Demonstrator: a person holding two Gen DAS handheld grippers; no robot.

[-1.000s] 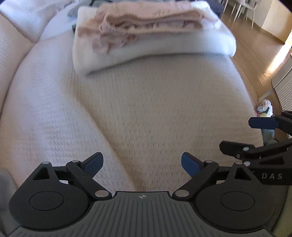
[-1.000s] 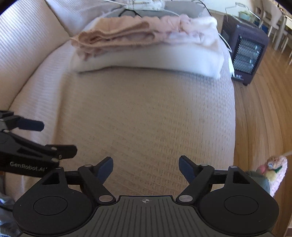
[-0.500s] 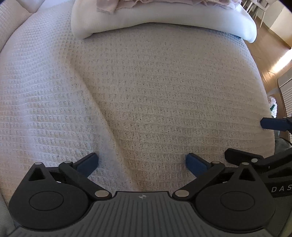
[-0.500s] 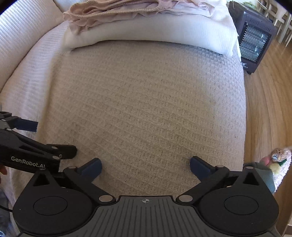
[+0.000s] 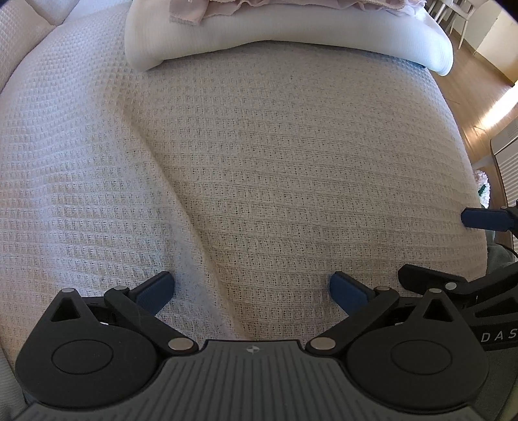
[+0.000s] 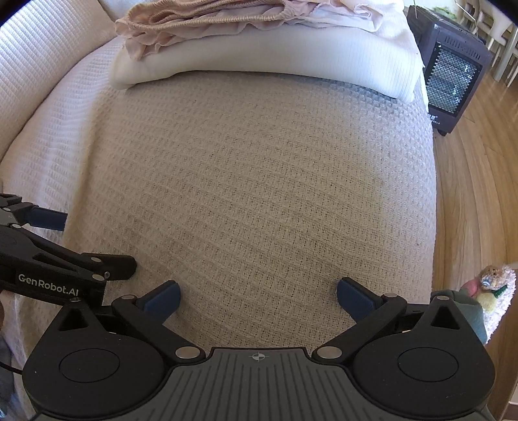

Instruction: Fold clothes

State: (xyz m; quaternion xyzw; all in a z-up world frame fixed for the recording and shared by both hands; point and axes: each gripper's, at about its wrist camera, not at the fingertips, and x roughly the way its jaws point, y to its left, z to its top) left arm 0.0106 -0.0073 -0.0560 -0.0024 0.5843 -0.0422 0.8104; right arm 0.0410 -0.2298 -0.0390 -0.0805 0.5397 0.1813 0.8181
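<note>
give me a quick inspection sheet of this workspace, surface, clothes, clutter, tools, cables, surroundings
surface: cream waffle-weave cloth spread flat over a cushioned seat, one long crease on its left part.
job's things: that cloth; at the far end a folded white item with pink garments stacked on top.
clutter: soft toy beside the seat's near right corner.
grippers: left tool and right tool both open, side by side over the cloth's near edge, nothing held.
cables: thin dark cable at the lower left edge of the right view.
surroundings: dark heater on wooden floor, pale chair legs beyond.
</note>
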